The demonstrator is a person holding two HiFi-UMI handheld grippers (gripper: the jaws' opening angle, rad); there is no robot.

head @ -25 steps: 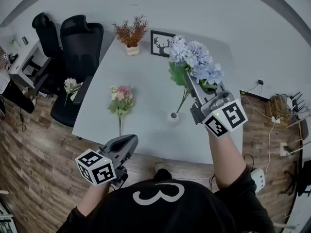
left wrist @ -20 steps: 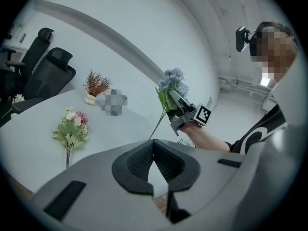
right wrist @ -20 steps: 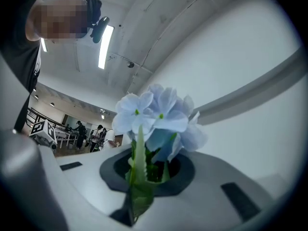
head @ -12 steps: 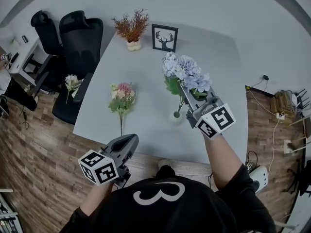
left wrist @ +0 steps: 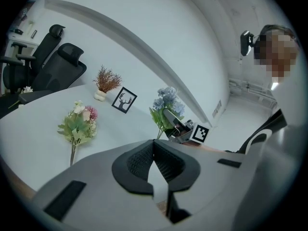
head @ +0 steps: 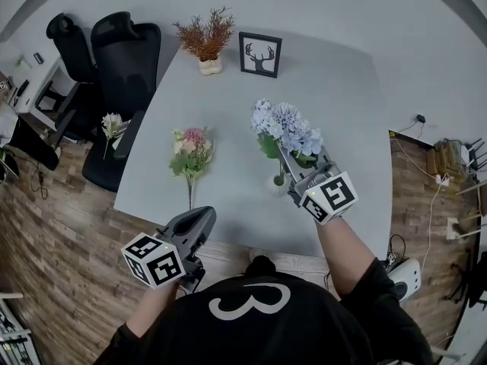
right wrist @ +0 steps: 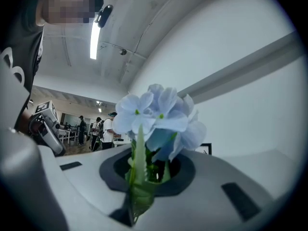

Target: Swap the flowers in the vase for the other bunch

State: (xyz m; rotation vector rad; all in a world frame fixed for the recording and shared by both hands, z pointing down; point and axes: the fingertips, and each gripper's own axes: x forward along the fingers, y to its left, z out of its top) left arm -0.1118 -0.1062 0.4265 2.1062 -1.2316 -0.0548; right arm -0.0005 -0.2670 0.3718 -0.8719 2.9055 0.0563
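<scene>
Centre frame, the right gripper, clamped on the stems of the blue bunch, should hold them plumb over the white vase and seat them fully before loosening (the left gripper, lower left, is closed, empty).

Left hand-held gripper: we read the jaws pressed together with nothing between them, held close to our torso, pointing forward.
Right hand-held gripper: we read the jaws clamped on the blue bunch stems, forearm stretched forward.
</scene>
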